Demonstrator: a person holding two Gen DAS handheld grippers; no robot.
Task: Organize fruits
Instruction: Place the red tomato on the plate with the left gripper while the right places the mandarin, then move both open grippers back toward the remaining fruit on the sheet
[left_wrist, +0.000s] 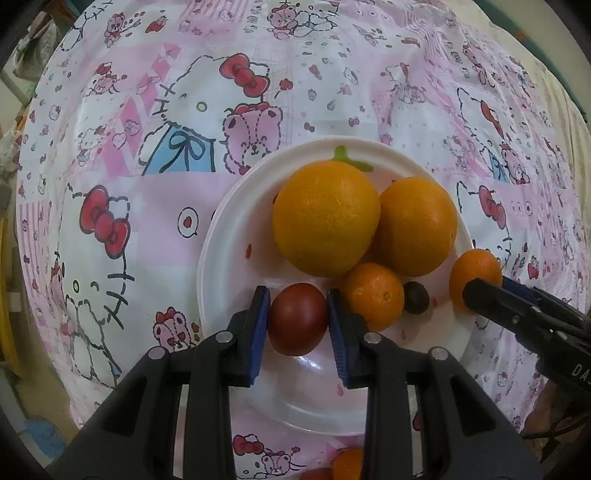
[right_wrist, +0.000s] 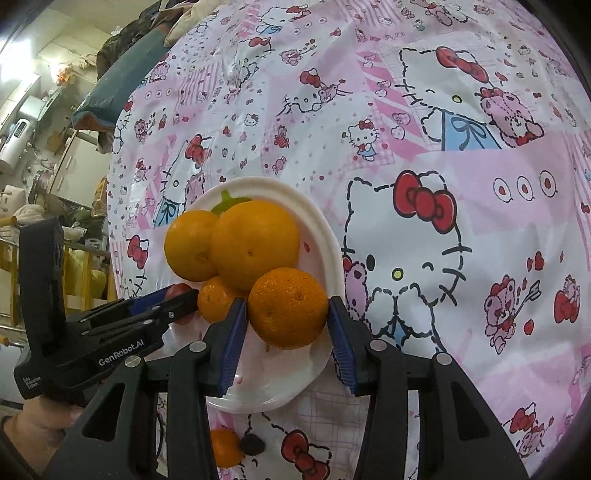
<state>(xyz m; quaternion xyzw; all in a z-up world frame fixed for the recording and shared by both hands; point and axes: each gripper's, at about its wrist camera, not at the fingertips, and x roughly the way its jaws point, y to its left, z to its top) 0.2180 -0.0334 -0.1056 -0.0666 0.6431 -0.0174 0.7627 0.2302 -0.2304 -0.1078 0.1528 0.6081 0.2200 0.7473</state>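
Left gripper (left_wrist: 297, 319): we clamp the red fruit (left_wrist: 297, 318), low over the white plate (left_wrist: 229, 258).
Right gripper (right_wrist: 287, 319): we pinch a small orange (right_wrist: 288, 308) above the plate's edge.

Ahead of the left hand-held gripper (left_wrist: 297, 320), two big oranges (left_wrist: 326, 218) and a small orange (left_wrist: 373, 295) crowd the plate (left_wrist: 225, 236); its left half is bare. The right hand-held gripper (right_wrist: 287, 325) has open tablecloth (right_wrist: 480, 295) to its right, the left one beside it.
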